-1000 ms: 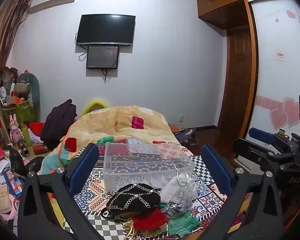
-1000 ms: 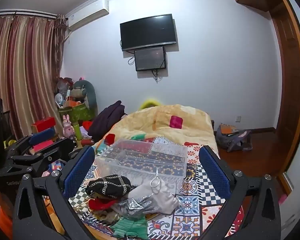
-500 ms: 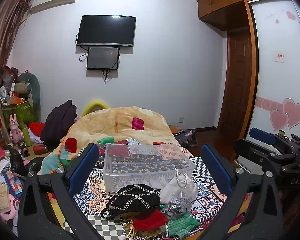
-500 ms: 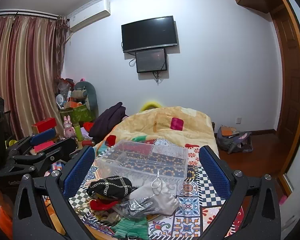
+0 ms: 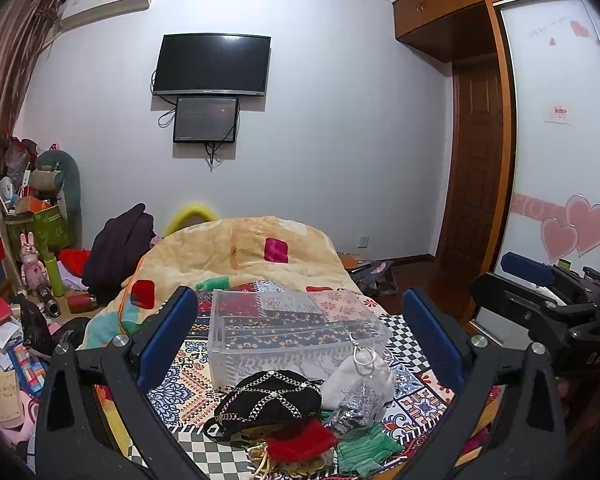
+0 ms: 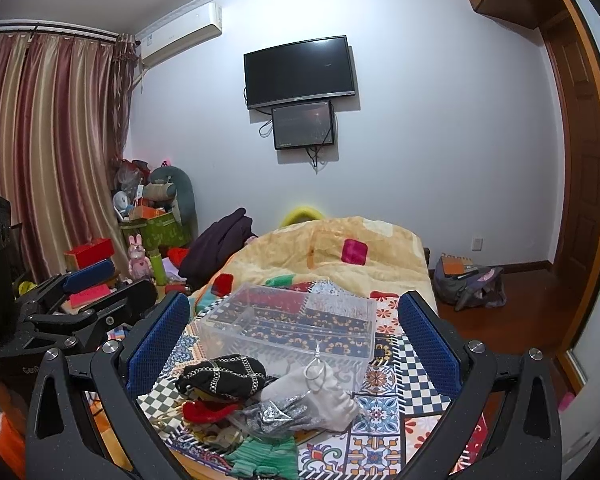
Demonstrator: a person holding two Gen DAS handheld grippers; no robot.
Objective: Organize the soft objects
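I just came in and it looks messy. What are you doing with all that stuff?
Someone is holding two grippers above a patterned cloth, getting ready to tidy soft things. Both the left gripper and the right gripper are open and hold nothing. A pile waits in front of them: a black pouch, a white pouch, a red pouch and a green cloth. Behind the pile sits a clear box, and none of the pile is in it yet.

My patterned surface (image 5: pixel 188 380) carries a clear bin (image 5: pixel 296 332), empty. Just before it lies a heap: black cap (image 5: pixel 272 400), white pouch (image 5: pixel 360 376), silver bag (image 5: pixel 352 412), red pouch (image 5: pixel 300 442), green cloth (image 5: pixel 364 452).
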